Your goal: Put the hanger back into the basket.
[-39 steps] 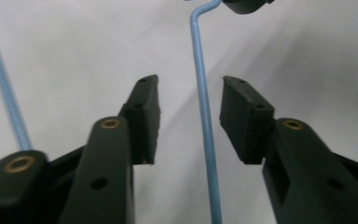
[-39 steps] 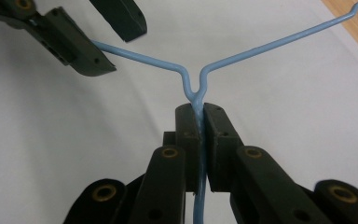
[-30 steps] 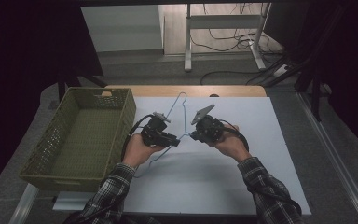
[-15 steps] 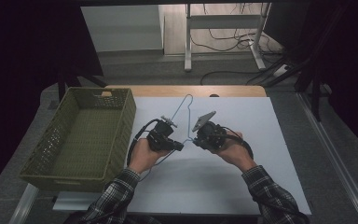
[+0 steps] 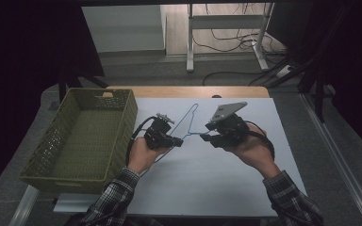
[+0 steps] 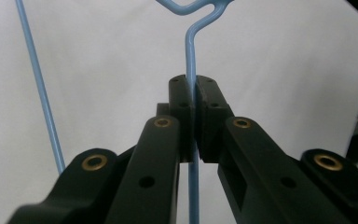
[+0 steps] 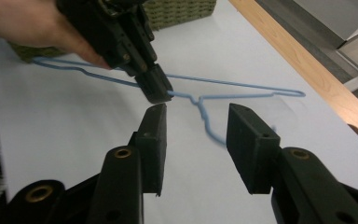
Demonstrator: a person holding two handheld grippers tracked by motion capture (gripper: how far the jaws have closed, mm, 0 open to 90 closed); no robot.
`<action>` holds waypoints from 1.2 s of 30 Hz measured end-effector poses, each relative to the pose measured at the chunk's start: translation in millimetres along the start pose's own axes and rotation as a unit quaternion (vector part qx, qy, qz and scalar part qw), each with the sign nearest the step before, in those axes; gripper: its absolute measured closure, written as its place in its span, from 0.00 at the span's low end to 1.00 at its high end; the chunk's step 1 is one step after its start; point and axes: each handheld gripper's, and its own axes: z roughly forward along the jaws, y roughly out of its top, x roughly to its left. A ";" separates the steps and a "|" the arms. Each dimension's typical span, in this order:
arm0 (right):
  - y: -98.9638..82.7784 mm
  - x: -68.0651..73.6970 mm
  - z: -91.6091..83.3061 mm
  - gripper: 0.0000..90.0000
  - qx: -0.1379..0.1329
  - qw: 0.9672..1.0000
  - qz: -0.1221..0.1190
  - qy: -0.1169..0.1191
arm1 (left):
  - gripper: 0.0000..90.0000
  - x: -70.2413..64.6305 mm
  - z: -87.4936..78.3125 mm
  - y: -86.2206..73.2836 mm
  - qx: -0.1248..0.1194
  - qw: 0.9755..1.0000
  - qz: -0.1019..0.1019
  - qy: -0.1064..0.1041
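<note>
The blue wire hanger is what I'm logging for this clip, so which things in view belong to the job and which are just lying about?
In the job:
- blue wire hanger, clamped in the left tool
- right tool, jaws just opened, nothing between them

Lying about:
- green basket, nothing in it, at the table's left
- white table
- cables on the floor beyond

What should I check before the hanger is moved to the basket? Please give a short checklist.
1. Left gripper shut on the hanger wire: ok.
2. Right gripper free of the hanger, its jaws just opened, nothing between them: ok.
3. Hanger lifted off the table: cannot tell.
4. Basket has room inside: ok.
5. Path from hanger to basket free: ok.
</note>
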 end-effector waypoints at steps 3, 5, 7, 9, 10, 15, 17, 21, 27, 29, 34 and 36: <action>-11.3 2.2 -11.6 0.63 -0.012 1.000 0.012 -0.003 | 0.97 -0.8 -5.5 0.0 -0.017 1.000 0.000 0.000; -23.7 3.9 -11.8 0.62 -0.015 1.000 0.020 -0.003 | 0.97 -2.6 -8.3 0.4 -0.023 1.000 0.000 -0.007; -36.6 5.5 -6.7 0.62 -0.020 0.999 0.025 -0.003 | 0.97 -4.6 -9.6 0.7 -0.023 1.000 0.000 -0.012; -42.1 5.8 -3.1 0.62 -0.025 0.999 0.029 -0.003 | 0.97 -5.6 -10.6 0.7 -0.026 1.000 0.002 -0.013; -50.2 6.3 4.7 0.62 -0.042 0.998 0.038 -0.008 | 0.97 -7.5 -12.1 0.5 -0.031 0.999 0.004 -0.021; -57.1 3.1 28.5 0.63 -0.085 0.995 0.059 -0.009 | 0.97 -13.3 -15.6 -0.3 -0.037 0.999 -0.001 -0.038; -55.7 1.3 36.5 0.64 -0.105 0.992 0.066 -0.006 | 0.97 -14.3 -15.9 -1.0 -0.037 0.998 0.000 -0.040; -49.6 2.4 49.0 0.71 -0.133 0.989 0.068 -0.008 | 0.97 -14.4 -13.8 -3.9 -0.034 0.998 -0.004 -0.046; -44.8 7.5 58.7 0.92 -0.147 0.988 0.052 -0.009 | 0.97 -13.9 -6.4 -8.9 -0.029 0.998 -0.011 -0.051; -44.5 8.0 58.9 0.94 -0.149 0.987 0.054 -0.008 | 0.97 -14.7 -5.6 -9.4 -0.030 0.998 -0.007 -0.049; -33.0 17.1 51.9 0.94 -0.131 0.990 0.047 -0.033 | 0.77 -35.0 -14.1 -3.3 -0.018 0.996 0.075 0.033; -27.6 18.9 49.0 0.94 -0.120 0.991 0.049 -0.041 | 0.65 -42.2 -18.9 -0.9 -0.017 0.993 0.103 0.048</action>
